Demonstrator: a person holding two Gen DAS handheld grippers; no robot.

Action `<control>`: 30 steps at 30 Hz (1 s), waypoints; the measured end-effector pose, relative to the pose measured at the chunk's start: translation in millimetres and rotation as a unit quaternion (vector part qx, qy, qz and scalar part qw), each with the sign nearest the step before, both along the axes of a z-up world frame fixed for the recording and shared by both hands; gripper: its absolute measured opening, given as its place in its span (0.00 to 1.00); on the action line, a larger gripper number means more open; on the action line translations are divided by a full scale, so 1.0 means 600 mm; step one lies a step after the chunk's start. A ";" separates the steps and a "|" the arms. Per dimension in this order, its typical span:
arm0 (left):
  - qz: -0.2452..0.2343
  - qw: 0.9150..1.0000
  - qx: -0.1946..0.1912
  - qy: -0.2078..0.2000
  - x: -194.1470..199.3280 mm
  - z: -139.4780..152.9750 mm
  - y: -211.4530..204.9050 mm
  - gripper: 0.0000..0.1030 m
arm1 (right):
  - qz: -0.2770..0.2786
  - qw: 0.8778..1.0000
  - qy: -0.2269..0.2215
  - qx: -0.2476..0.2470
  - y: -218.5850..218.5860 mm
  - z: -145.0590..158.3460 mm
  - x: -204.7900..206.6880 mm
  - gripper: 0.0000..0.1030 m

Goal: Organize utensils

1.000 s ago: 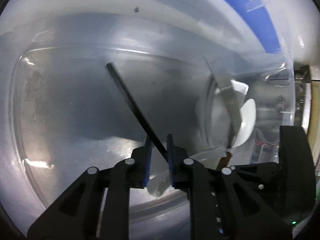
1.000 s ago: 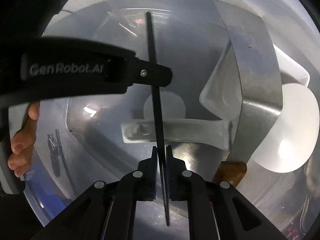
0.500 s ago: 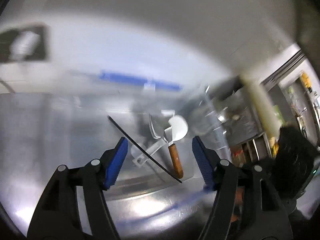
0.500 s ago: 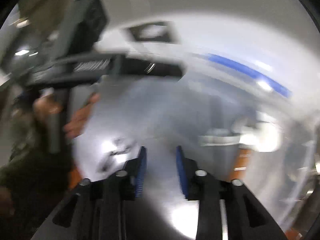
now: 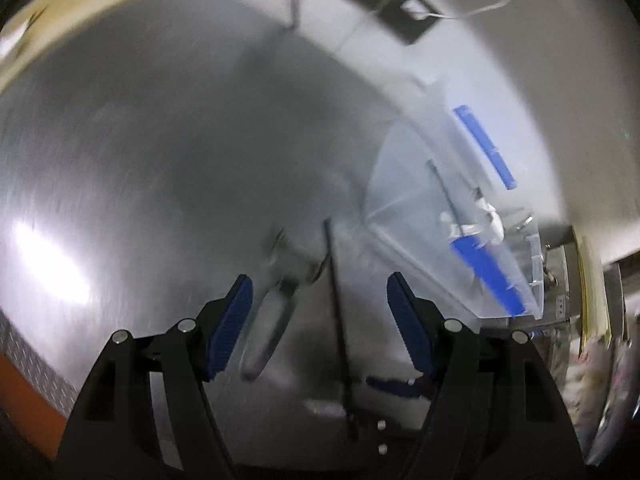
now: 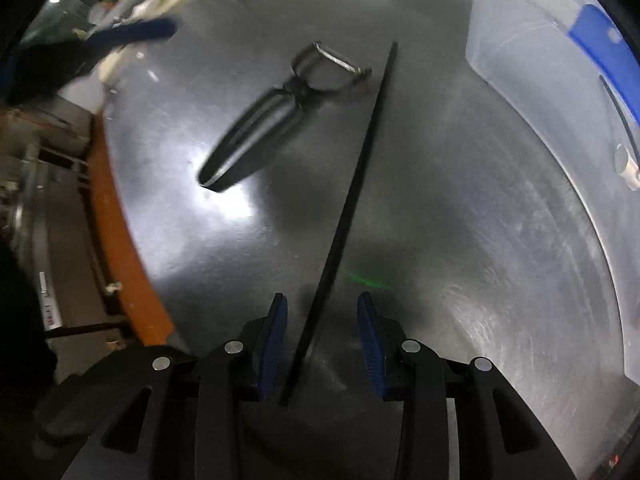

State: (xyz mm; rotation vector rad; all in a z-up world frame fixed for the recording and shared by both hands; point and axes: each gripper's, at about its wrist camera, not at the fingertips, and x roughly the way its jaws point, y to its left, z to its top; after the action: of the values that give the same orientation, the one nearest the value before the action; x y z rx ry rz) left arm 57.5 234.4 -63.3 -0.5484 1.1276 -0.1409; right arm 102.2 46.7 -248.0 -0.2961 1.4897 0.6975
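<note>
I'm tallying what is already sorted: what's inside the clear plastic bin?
Through the clear bin, the left wrist view shows a thin dark stick and pale, whitish utensils. Blur, the cloudy wall and blue tape hide the rest, so no count is possible.

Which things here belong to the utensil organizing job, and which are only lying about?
Part of the job:
- black chopstick on the metal table
- peeler beside it
- clear plastic bin
- right gripper, left gripper, jaws open

Lying about:
- black wall plate
- cables

Brushed steel table [image 6: 460,208], orange edge strip [image 6: 120,208], grey wall [image 5: 540,40].
</note>
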 end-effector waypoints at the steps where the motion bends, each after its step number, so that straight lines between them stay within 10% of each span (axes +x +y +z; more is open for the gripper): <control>1: 0.010 1.000 -0.015 0.006 -0.010 -0.014 0.003 0.65 | 0.000 1.000 -0.008 -0.004 0.007 0.000 -0.002 0.37; 6: 0.017 0.999 -0.046 0.023 -0.035 -0.044 -0.007 0.65 | 0.004 0.999 -0.033 -0.024 0.017 0.000 -0.008 0.09; 25: -0.093 0.970 -0.175 0.139 -0.009 -0.163 -0.178 0.63 | -0.124 0.965 0.152 0.172 -0.167 0.037 0.009 0.07; 30: -0.100 0.971 -0.154 0.155 -0.011 -0.172 -0.209 0.21 | -0.124 0.964 0.162 0.173 -0.181 0.032 -0.002 0.07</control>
State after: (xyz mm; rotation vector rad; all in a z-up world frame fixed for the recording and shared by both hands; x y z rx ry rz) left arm 51.0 108.8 -166.8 -0.7488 1.4783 -0.4211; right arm 101.3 -61.7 -228.9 0.2820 1.6420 0.8134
